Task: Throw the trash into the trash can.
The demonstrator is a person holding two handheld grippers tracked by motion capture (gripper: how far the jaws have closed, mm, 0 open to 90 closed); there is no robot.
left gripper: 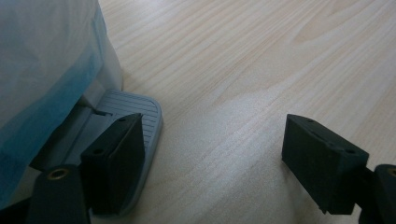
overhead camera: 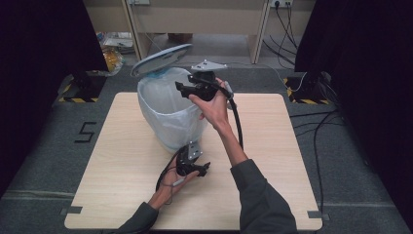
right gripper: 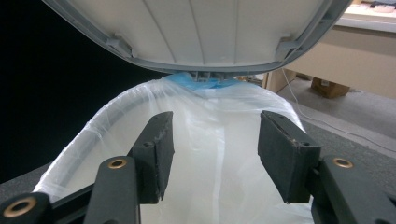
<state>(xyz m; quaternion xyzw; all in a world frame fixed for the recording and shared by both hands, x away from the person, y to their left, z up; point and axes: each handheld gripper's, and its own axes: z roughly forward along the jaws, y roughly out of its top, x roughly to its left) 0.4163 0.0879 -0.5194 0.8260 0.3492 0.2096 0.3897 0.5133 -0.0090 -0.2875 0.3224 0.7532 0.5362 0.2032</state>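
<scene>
Fingers: your left gripper (left gripper: 212,154) is spread, one jaw on the bin's pedal (left gripper: 135,116), apparently propping the lid (overhead camera: 162,59) | right gripper (right gripper: 215,154) hangs spread, empty, above the bin (overhead camera: 168,112) mouth, likely for a drop.

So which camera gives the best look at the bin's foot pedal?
The left gripper view: the grey ribbed pedal lies close up, one jaw of the open left gripper over it. In the high view the hand and gripper hide it; the right gripper view faces the bin's mouth.

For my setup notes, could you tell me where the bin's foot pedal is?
In the left gripper view, the pedal lies at lower left, at the bin's base, under the left finger.
</scene>
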